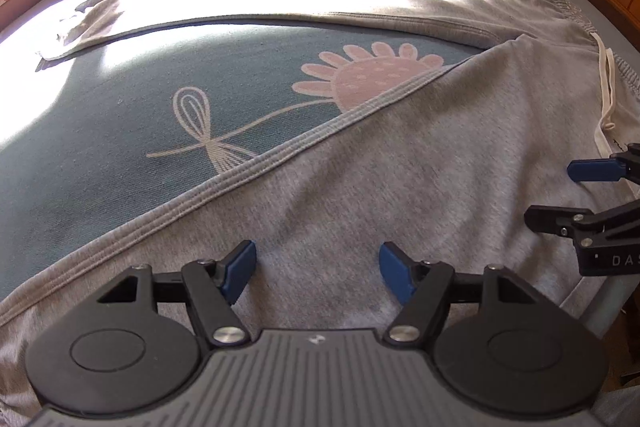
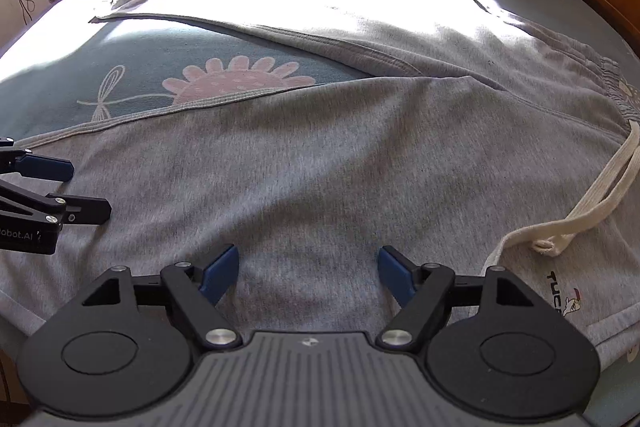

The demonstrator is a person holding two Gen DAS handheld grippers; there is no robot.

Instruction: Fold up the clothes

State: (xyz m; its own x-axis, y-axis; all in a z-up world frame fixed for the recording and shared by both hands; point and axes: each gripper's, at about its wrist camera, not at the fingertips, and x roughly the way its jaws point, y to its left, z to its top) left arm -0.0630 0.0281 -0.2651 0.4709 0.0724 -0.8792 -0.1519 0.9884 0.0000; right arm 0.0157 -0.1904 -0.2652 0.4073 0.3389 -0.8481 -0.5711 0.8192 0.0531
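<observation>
Grey sweatpants point(image 2: 340, 163) lie spread on the bed point(image 1: 100, 131), legs splayed left, drawstring point(image 2: 592, 203) at right. Both the left hand-held gripper point(image 1: 318, 267) and right hand-held gripper point(image 2: 308, 269) hover with jaws apart, empty. Soft, limp knit; pinch the near leg's seam edge.

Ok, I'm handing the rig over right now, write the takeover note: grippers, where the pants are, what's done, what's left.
Left gripper: open, holds nothing, over the near leg.
Right gripper: open, holds nothing, over the same leg, nearer the waistband.
Grey sweatpants lie flat on the blue floral bedspread, legs spread in a V, waistband and drawstring to the right.
Done: pants laid out.
Left: no fold visible yet; probably bring one leg over the other, then fold along the length.
</observation>
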